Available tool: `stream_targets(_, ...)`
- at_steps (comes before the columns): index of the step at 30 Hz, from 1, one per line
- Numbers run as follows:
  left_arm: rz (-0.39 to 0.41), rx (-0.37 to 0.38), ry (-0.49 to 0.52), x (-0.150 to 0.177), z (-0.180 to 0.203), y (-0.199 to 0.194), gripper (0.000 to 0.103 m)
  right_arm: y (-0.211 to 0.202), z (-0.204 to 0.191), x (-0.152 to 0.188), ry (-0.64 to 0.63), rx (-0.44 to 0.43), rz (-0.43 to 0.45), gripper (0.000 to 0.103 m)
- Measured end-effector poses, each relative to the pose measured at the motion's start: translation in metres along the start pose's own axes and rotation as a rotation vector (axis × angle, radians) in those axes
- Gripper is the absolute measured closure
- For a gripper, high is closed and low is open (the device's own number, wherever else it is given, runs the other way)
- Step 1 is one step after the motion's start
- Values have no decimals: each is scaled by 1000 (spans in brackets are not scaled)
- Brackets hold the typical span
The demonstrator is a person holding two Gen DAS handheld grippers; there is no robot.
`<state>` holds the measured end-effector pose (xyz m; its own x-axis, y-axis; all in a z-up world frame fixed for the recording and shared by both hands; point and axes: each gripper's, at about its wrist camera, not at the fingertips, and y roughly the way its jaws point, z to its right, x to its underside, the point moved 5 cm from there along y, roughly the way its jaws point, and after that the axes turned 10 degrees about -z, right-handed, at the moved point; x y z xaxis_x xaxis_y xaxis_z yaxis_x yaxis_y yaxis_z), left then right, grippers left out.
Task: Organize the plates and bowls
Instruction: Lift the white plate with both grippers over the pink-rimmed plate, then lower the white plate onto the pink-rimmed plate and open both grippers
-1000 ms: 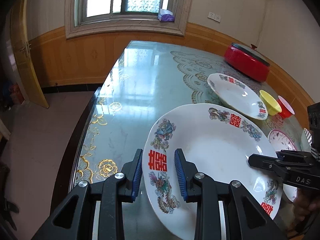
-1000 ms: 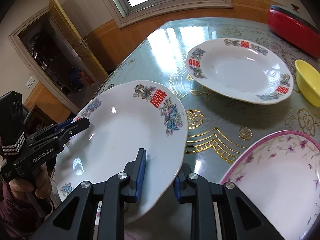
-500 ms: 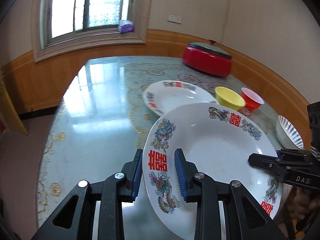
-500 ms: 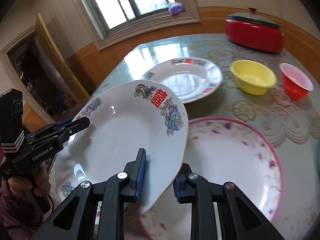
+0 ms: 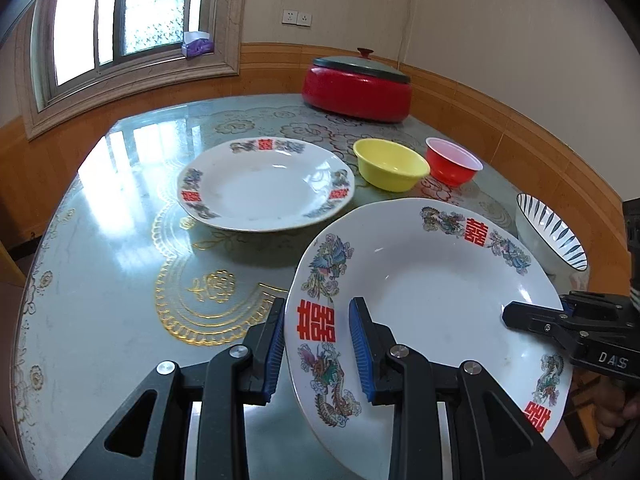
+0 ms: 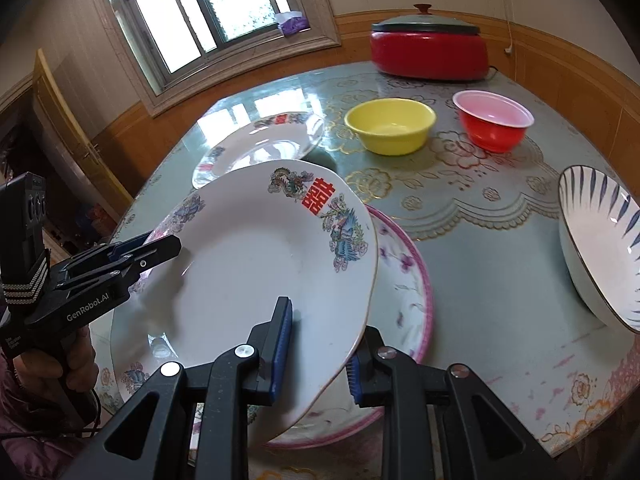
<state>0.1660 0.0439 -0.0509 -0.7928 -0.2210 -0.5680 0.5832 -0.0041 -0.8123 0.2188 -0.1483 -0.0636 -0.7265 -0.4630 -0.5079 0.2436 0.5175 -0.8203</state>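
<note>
the held plate point(image 5: 432, 300) is white and shallow, with a scalloped rim painted with dragons, birds and red double-happiness characters. it is tilted, off the table point(image 5: 100, 280), with its right side lower in the right wrist view. the left gripper point(image 5: 318, 344) pinches its rim, one blue pad on the face and one behind the edge, jaws only narrowly apart. the right gripper point(image 6: 320, 344) clamps the opposite rim the same way, one pad on top and one beneath.

the plate hangs over a pink-rimmed floral plate point(image 6: 404, 280) lying near the table's front edge; whether the two touch cannot be told. beyond it, further in on the table, lies a second dragon plate point(image 5: 264, 184), flat and well apart. the left half of the glossy tabletop is bare. to the right a blue-striped bowl point(image 6: 600, 248) sits close to the edge, just beside the pink-rimmed plate. a yellow bowl point(image 6: 390, 126) and a red bowl point(image 6: 494, 124) stand side by side towards the back, with a red lidded pot point(image 6: 430, 52) behind them against the wall.

count: three plates, three bowls, one pot, two grippers.
</note>
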Motion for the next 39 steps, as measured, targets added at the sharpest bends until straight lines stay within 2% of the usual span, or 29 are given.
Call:
stream_targets(7,-40,-5,-5,2,13,23,72,12,19,8,20,-6,-30,80)
stream_targets(10,-32,-28,10,1,18,28,72,15,24,9,24,-16,-35,79)
stream_targets(16,-23,-71,16,0,17,34,72,22,24,5,-13,-8,-28,78)
stream_targets(18,-51,-68,7,3,16,40,71,23,23,5,-40,3,-33,78)
stream_targets(29,-42,-84,5,4,18,39,70,23,25,3,-72,-5,-48,77)
stream_targets(39,-39,-132,33,8,22,34,66,17,30,3,-53,18,-44,76)
